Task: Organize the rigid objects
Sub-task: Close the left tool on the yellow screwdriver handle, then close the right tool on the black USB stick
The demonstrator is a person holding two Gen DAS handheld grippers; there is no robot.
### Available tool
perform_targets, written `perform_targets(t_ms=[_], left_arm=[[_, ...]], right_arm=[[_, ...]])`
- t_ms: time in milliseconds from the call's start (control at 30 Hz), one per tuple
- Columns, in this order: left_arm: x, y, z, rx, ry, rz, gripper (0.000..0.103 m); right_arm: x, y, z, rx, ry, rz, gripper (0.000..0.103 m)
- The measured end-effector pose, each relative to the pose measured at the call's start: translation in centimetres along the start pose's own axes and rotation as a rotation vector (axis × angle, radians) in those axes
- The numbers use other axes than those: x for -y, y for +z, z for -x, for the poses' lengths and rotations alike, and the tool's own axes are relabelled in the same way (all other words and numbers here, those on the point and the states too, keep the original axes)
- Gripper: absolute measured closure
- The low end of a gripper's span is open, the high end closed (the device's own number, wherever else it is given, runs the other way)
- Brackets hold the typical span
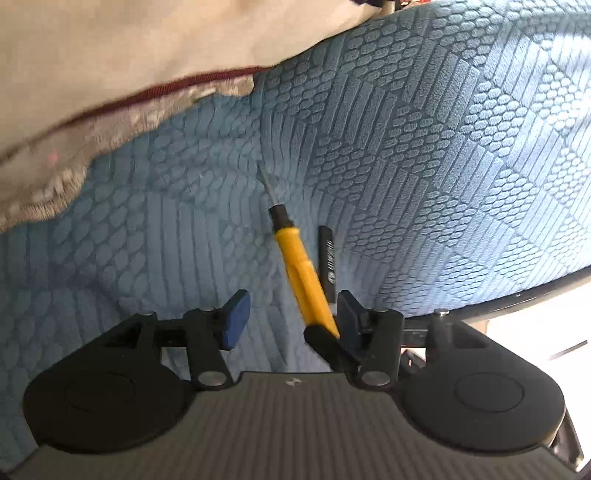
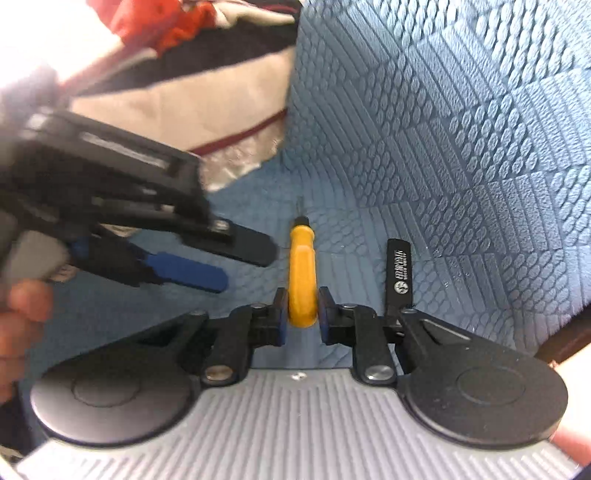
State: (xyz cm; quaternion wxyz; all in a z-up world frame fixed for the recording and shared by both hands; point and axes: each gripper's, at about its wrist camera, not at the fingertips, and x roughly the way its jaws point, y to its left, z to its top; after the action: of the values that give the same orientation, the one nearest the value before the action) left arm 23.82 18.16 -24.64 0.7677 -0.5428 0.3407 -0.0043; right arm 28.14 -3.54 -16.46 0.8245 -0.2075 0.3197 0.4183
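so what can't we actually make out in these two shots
- Screwdriver tip: right wrist view, too small and foreshortened; left wrist view, motion blur.
- Lettering on the black bar: too small in both views.
- Red and striped fabric: right wrist view, cut by the top edge, blurred.

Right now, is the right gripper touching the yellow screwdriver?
Touching. In the right wrist view, the right gripper has both jaws pressed against the yellow handle of the screwdriver, with no gap on either side.

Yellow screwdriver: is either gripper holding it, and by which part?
The right gripper is shut on the yellow screwdriver, pads clamping the butt end of its handle. The left gripper is open and grips nothing.
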Motion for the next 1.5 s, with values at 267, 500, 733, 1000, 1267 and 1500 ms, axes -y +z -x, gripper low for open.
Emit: perform_targets(t_ms=[267,500,733,1000,1267,1500], left_arm=[[0.1,-0.2,-0.4,-0.053,-0.025,0.018,0.053],[0.4,-0.7,-0.7,-0.066,0.015,-0.008,0.076],[1.2,-0.7,-0.7,-0.068,0.086,-0.099,0.080],[2.4,-0.7,-0.5,-0.068,0.130,-0.229,0.080],[2.8,-0.9,-1.3,-0.100,0.157,-0.286,0.080],[2.9,-0.9,-1.9,-0.110,0.185,-0.312,0.080]], right_arm=[[-2.7,-0.5,3.6,-0.026,0.034,-0.046,0.083],[-2.8,-1.0,4.7,-0.057,0.059,-0.114,0.082],[1.5,-0.8,6.4,-0.076,0.003,-0.247,0.079],[6.1,0.8,1.9,-0.039,-0.165,-0.225,0.079],[8.3,0.9,-3.9,-0.090,-0.122,-0.253,0.064],[7.8,1.4,-6.3,-0.068,-0.089,-0.215,0.065]])
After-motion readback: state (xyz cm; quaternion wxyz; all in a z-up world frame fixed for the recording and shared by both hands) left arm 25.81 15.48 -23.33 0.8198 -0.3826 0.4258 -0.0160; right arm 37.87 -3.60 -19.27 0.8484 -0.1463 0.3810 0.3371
